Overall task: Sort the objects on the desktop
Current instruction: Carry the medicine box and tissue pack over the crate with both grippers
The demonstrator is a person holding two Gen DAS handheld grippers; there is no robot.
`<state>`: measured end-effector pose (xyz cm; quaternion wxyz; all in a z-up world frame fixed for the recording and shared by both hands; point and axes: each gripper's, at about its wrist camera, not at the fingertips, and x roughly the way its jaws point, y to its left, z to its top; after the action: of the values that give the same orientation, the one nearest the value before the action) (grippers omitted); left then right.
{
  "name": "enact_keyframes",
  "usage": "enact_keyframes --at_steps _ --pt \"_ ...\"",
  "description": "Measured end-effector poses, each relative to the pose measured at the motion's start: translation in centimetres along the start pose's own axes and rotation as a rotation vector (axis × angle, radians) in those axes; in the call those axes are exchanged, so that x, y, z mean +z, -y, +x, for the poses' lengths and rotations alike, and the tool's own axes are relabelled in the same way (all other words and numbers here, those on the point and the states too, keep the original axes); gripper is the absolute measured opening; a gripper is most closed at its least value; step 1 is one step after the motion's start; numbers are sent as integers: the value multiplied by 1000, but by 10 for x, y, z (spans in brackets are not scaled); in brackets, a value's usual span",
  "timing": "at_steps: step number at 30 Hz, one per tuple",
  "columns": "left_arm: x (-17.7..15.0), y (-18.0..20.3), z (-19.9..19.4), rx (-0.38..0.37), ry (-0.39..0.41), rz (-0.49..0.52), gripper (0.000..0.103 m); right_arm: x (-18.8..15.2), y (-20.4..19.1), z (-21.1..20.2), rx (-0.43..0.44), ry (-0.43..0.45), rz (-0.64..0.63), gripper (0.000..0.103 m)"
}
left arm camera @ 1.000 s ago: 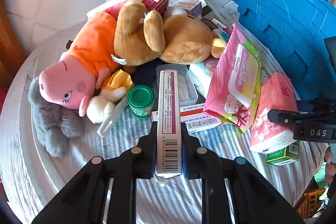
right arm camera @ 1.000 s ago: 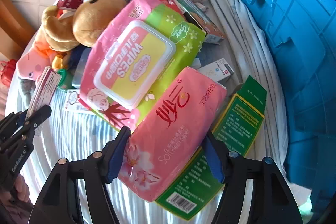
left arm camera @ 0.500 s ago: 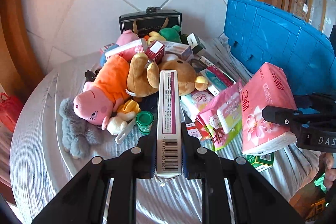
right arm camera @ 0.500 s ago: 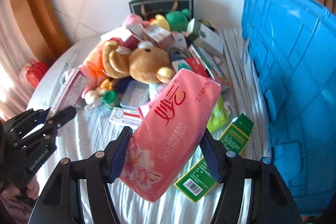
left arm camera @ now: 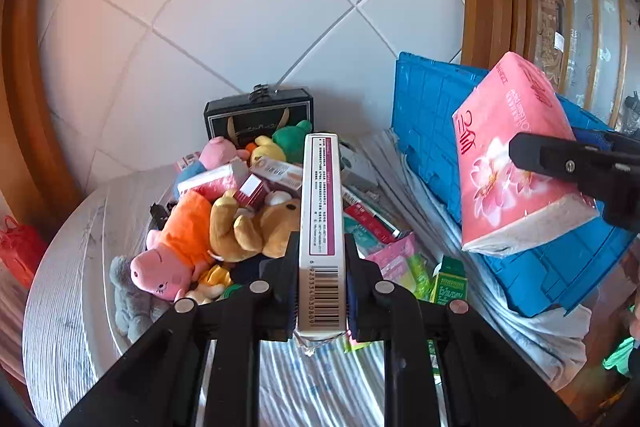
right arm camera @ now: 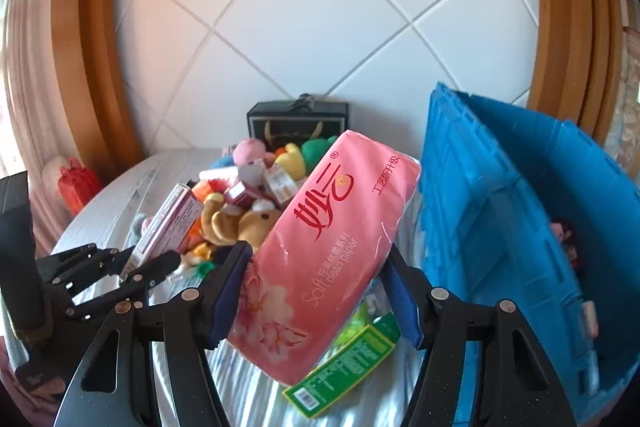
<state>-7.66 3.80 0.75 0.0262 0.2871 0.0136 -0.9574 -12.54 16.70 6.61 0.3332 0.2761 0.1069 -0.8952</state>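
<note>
Left gripper is clamped narrow on the long white-and-magenta cardboard box, right gripper is squeezing the soft pink plastic tissue pack; both loads are in the air above the striped cloth-covered round table, with the blue plastic crate at its right edge. Judgement: carry both clear over the crate's near wall before releasing. The tissue pack hangs far past the pads and may sag or snag, so lead it in level.
</note>
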Motion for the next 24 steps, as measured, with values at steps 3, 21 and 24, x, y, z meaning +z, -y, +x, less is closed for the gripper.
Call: enact_keyframes --at_steps 3,21,24 --pt "18 23 -5 -18 46 16 18 12 20 -24 -29 71 9 64" --pt "120 226 -5 -263 127 140 18 16 207 -104 -367 196 93 64" --pt "127 256 0 -302 88 163 18 5 230 -116 -415 180 110 64"
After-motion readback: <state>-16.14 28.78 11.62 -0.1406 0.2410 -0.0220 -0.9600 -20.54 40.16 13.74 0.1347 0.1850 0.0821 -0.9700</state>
